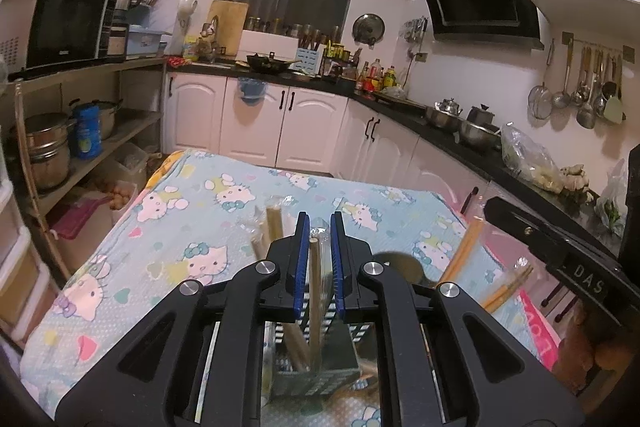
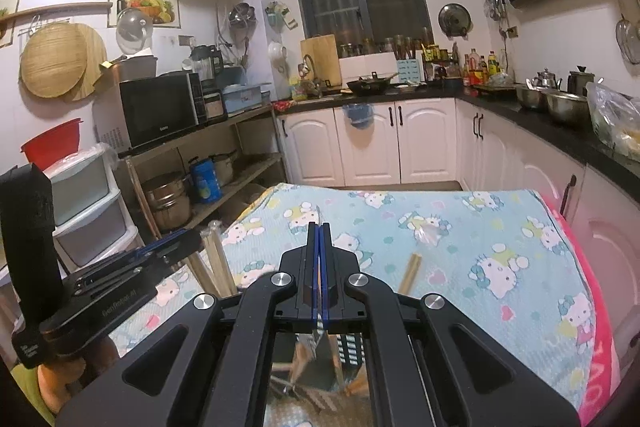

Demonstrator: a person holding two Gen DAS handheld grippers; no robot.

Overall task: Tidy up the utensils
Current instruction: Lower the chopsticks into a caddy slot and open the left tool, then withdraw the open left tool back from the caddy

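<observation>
The left gripper [image 1: 320,247] has its blue-padded fingers [image 1: 301,259] standing a narrow gap apart, and a wooden chopstick [image 1: 315,279] in a clear plastic wrapper runs up between them; whether the pads actually press on it cannot be told. The stick's lower end drops into a slotted utensil holder [image 1: 320,371] right below the fingers. Just left of the fingers, more wrapped chopsticks [image 1: 269,227] lean out of the same holder. To their right, orange chopsticks [image 1: 464,251] stand tilted near the right gripper's body.

The right gripper [image 2: 319,255] has its fingers [image 2: 316,259] pressed fully together; a thin clear film seems caught between them, though it is too faint to be sure. Another chopstick [image 2: 410,273] sticks up just right of these fingers. Both grippers hang over a worktop [image 2: 460,227] covered in a cartoon-cat cloth.
</observation>
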